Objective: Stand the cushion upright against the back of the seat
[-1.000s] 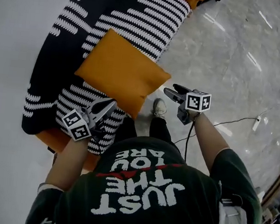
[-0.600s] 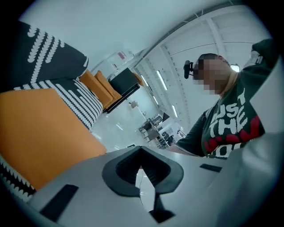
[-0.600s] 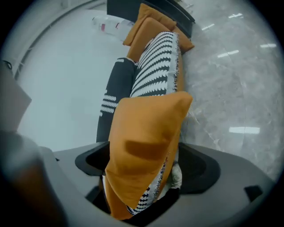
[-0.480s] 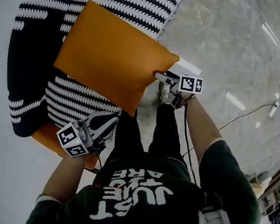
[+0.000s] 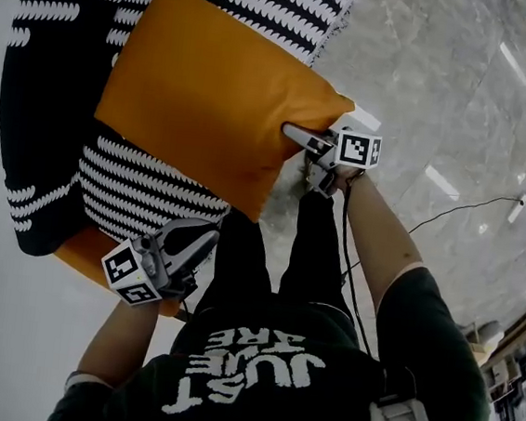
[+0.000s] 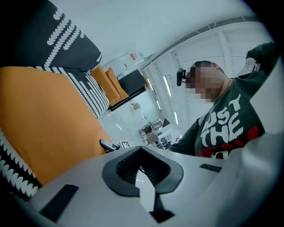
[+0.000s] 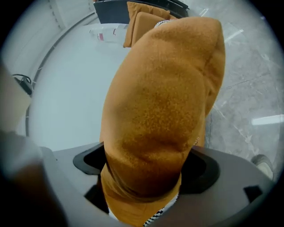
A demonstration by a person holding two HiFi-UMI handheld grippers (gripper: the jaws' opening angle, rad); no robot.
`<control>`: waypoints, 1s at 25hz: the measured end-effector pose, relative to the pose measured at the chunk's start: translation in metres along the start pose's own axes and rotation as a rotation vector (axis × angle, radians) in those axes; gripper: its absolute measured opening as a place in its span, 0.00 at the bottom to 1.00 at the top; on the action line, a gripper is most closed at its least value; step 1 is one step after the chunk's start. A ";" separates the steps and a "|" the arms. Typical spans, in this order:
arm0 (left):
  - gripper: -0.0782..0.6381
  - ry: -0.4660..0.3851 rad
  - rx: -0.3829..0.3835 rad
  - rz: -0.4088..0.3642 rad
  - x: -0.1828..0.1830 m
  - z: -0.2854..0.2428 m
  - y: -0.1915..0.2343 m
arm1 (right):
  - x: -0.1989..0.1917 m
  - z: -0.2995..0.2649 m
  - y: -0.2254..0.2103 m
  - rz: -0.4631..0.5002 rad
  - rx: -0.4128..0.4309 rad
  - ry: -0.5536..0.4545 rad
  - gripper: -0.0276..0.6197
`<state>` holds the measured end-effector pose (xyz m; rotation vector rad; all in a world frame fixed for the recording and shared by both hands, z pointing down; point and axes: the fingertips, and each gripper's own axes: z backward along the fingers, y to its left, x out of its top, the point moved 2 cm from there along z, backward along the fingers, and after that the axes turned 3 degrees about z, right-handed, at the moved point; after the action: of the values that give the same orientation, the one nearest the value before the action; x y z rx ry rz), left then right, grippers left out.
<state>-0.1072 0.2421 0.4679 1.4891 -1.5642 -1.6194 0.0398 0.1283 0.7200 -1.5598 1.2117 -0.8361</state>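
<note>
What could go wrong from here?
The right gripper, its jaws just opened, straddles only one corner of the orange cushion; lifted from there it may sag or slip out. That corner overhangs the seat edge, so a slip could drop it on the floor. The shut left gripper lends no support.

Bright, even indoor light with only faint shadows. White streaks of glare lie on the polished grey marble floor (image 5: 424, 100) right of the square orange fabric cushion (image 5: 209, 96). Both gripper views bend strongly and darken to black at the corners; up close, the cushion's nap looks grainy and slightly soft.
</note>
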 end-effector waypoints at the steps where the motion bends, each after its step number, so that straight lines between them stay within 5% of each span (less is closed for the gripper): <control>1: 0.12 -0.011 -0.001 0.003 -0.003 0.002 0.001 | -0.002 0.001 -0.001 0.006 -0.004 -0.001 0.85; 5: 0.12 -0.026 0.007 0.006 -0.006 0.003 0.005 | -0.005 0.003 -0.004 0.023 -0.030 0.009 0.54; 9: 0.13 -0.044 0.016 -0.006 0.006 0.009 -0.002 | 0.008 -0.001 0.022 0.035 -0.013 0.007 0.39; 18: 0.13 -0.102 0.015 -0.088 0.082 0.019 -0.078 | 0.071 -0.002 0.205 0.195 0.141 0.089 0.27; 25: 0.13 -0.163 0.000 -0.166 0.102 0.019 -0.117 | 0.101 0.032 0.282 0.397 0.096 0.175 0.25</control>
<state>-0.1161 0.1925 0.3196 1.5575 -1.5598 -1.8760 0.0102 0.0254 0.4386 -1.1330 1.5216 -0.7642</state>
